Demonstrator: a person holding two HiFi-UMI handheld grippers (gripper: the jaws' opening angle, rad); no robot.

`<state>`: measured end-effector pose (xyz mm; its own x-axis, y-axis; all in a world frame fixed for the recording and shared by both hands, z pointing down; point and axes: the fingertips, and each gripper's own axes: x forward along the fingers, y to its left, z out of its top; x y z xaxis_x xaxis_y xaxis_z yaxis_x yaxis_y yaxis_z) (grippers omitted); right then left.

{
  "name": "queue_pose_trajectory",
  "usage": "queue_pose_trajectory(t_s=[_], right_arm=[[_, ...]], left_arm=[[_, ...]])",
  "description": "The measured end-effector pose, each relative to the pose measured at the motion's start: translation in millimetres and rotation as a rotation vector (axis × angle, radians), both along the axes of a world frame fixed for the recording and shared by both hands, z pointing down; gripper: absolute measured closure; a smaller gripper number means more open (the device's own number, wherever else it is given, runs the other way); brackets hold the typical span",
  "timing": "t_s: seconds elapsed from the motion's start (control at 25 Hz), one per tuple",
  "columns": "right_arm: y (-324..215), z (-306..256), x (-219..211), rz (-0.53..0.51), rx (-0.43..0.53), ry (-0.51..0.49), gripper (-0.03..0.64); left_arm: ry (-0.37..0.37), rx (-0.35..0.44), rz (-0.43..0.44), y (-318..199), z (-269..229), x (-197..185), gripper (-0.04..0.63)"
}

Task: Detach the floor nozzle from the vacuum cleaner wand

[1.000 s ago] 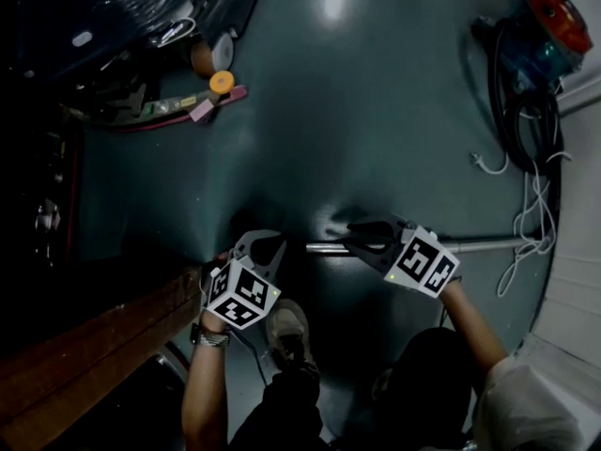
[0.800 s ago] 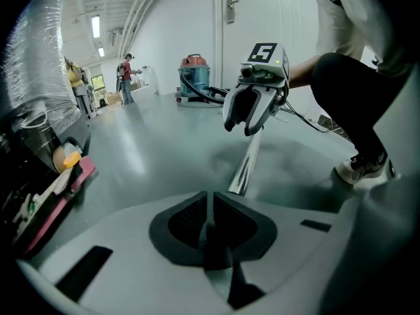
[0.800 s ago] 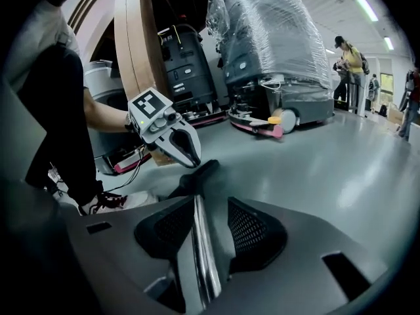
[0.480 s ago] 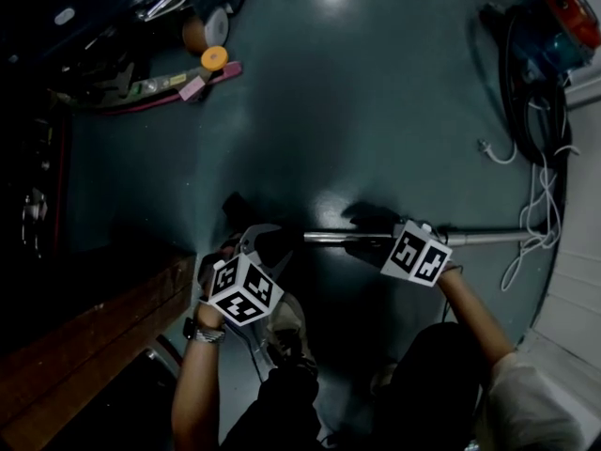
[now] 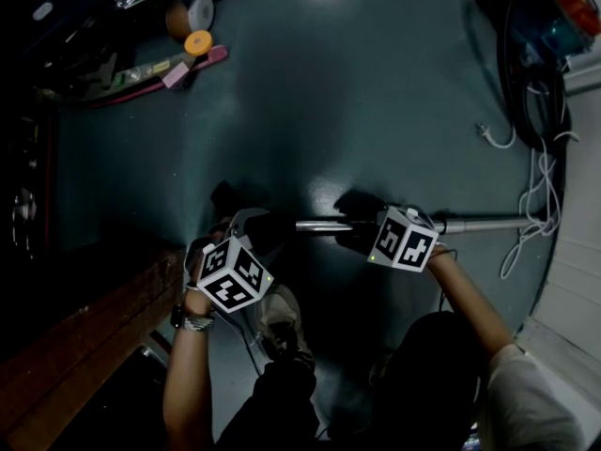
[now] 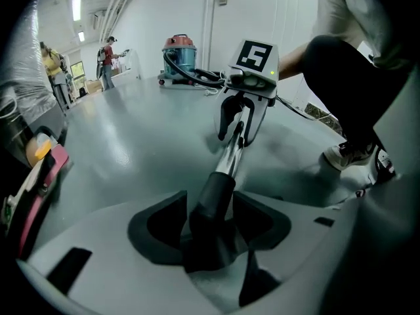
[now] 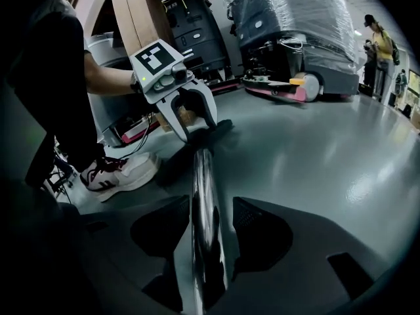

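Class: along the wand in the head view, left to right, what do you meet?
The left gripper, opening around the nozzle neck → right gripper, opening around the wand → white cable.

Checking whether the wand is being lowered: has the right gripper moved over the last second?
Yes. Against the orange tape roll, the right gripper has shifted toward the picture's bottom edge, likely sinking floorward. Its jaws are opening, the wand between them.

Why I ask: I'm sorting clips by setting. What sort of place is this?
Probably a warehouse or workshop hall: a wide glossy floor, an industrial vacuum cleaner and plastic-wrapped machinery along one side.
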<state>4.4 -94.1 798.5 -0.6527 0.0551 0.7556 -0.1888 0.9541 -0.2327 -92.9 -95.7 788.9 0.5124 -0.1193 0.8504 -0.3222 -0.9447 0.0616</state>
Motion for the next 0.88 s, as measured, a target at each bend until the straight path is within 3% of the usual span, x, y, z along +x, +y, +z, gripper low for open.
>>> queue_pose_trajectory(t_s=[0.44, 0.68, 0.88], right_arm=[[4.9, 15.3, -4.2, -0.052, -0.037, 0.033, 0.396], [13.6, 22.8, -9.7, -0.09, -0.059, 0.06, 0.437], [15.8, 22.3, -11.9, -0.09, -0.07, 0.061, 0.453]], left_arm=[[-0.033, -0.035, 0.03, 1.5, 17.9, 3.1, 0.368], [-0.111, 0.001, 0.057, 2.7, 37.8, 2.7, 0.367], [-0.141, 0.031, 0.005, 0.0, 39.8, 3.4, 0.361]])
